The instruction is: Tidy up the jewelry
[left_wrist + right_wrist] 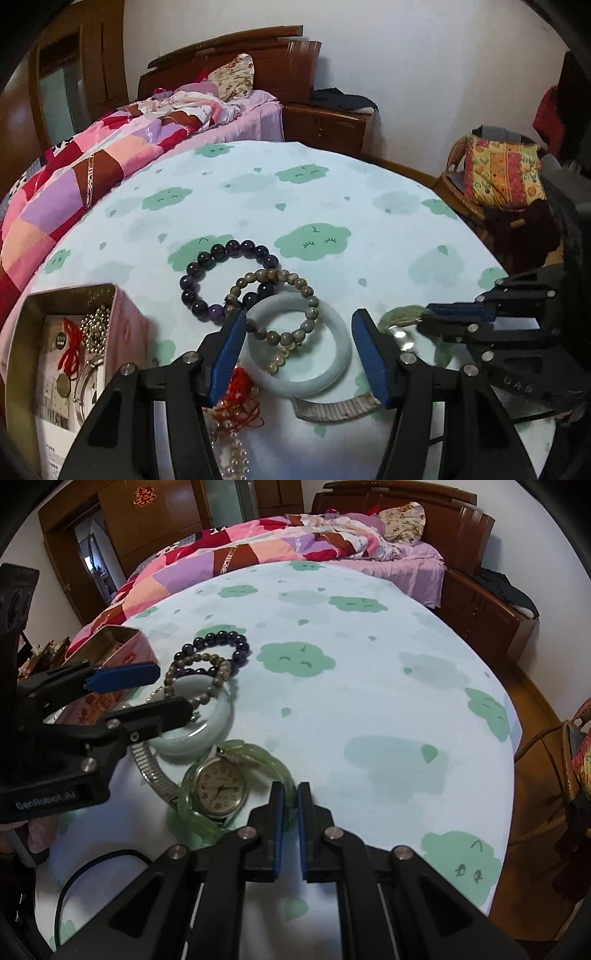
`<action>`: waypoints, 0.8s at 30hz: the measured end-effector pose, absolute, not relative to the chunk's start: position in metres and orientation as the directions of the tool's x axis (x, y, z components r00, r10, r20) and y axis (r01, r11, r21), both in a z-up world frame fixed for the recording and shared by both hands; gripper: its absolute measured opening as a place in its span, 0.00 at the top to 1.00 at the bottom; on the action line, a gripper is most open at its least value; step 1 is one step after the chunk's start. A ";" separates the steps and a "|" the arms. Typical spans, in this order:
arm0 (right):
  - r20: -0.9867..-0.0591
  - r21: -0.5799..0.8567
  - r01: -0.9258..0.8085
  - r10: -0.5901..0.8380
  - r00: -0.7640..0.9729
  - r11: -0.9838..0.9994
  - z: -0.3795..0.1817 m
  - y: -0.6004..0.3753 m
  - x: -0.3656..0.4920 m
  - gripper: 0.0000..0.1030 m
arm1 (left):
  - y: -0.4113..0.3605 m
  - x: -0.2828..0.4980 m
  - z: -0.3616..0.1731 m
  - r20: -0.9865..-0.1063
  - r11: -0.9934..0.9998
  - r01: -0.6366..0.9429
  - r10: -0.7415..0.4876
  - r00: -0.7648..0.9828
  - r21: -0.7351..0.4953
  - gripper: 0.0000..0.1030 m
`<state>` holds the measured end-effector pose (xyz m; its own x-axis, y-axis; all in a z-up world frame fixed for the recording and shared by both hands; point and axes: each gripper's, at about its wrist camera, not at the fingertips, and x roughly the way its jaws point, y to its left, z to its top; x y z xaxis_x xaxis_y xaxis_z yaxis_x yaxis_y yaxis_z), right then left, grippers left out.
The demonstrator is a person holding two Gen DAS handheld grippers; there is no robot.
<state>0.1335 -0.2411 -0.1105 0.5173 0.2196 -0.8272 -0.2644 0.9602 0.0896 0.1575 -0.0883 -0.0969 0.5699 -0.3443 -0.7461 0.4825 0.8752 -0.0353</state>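
Two hand-held grippers over a round surface (369,701) covered in pale blue cloth with green cloud print; a bed with a pink patchwork quilt (258,550) behind it; open pink rectangular tin box (74,354) at the surface's left edge, holding beaded chains and a red cord; left hand-held gripper (299,354) with blue pads set wide apart, straddling the pale jade bangle (332,369) without touching it that I can see; right hand-held gripper (290,827) pinched shut on the rim of a translucent green bangle (273,764), nearest edge of the pile; round-faced wristwatch with a metal stretch band (219,786) lying inside that green bangle, its band running under the jade bangle; dark purple round-bead bracelet (221,280) farthest out, flat on the cloth; brown-grey bead bracelet (291,310) overlapping both the purple one and the jade bangle; red knotted cord with small pearl beads (240,406) beside the left pad; a black cable (92,871) near the front edge.
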 end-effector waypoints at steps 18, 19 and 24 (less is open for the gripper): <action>-0.820 0.094 -0.231 0.207 0.533 0.968 -0.111 -0.255 0.136 0.92 | -0.119 0.163 -0.118 -0.811 0.884 0.467 -0.284 0.511 -0.015 0.84; -0.819 0.101 -0.235 0.215 0.532 0.967 -0.111 -0.254 0.136 0.92 | -0.117 0.163 -0.117 -0.814 0.885 0.464 -0.291 0.504 -0.029 0.85; -0.790 0.158 -0.257 0.278 0.546 0.953 -0.101 -0.250 0.131 0.92 | -0.100 0.155 -0.103 -0.782 0.903 0.421 -0.326 0.532 -0.089 0.85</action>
